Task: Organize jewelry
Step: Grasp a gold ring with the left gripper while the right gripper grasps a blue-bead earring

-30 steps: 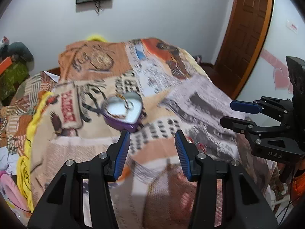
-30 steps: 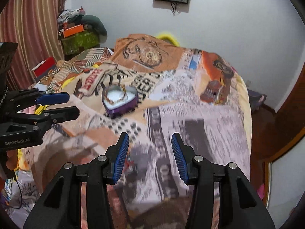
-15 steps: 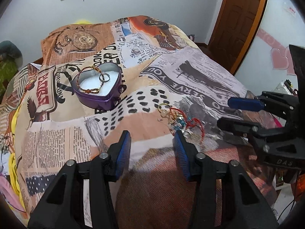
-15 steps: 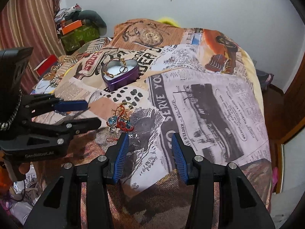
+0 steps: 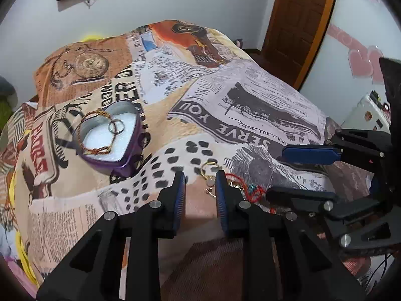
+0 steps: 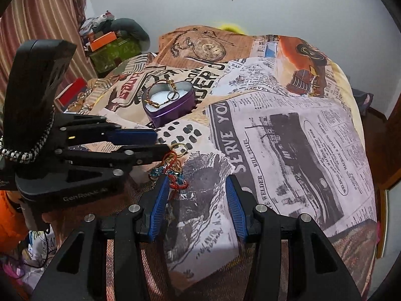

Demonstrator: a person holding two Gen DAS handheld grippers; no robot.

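Through the left wrist camera I see my left gripper point(image 5: 199, 184) with its fingers apart, just short of the loose jewelry pile point(image 5: 226, 179) on the bed point(image 5: 250, 105). Through the right wrist camera my right gripper point(image 6: 195, 195) is spread wide right beside that pile point(image 6: 173, 169), with the purple heart-shaped tin point(image 6: 170, 106), holding a gold bracelet point(image 6: 160, 92), well beyond the pile.

Left gripper point(image 5: 199, 188) lower and narrower, now at the jewelry pile point(image 5: 213, 175).

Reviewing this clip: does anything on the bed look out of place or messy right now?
Yes. A tangled pile of loose jewelry lies on the blanket, outside the purple heart-shaped tin: red cord, blue beads, a gold ring. The tin holds only a gold chain and ring. Both grippers hover open by the pile.
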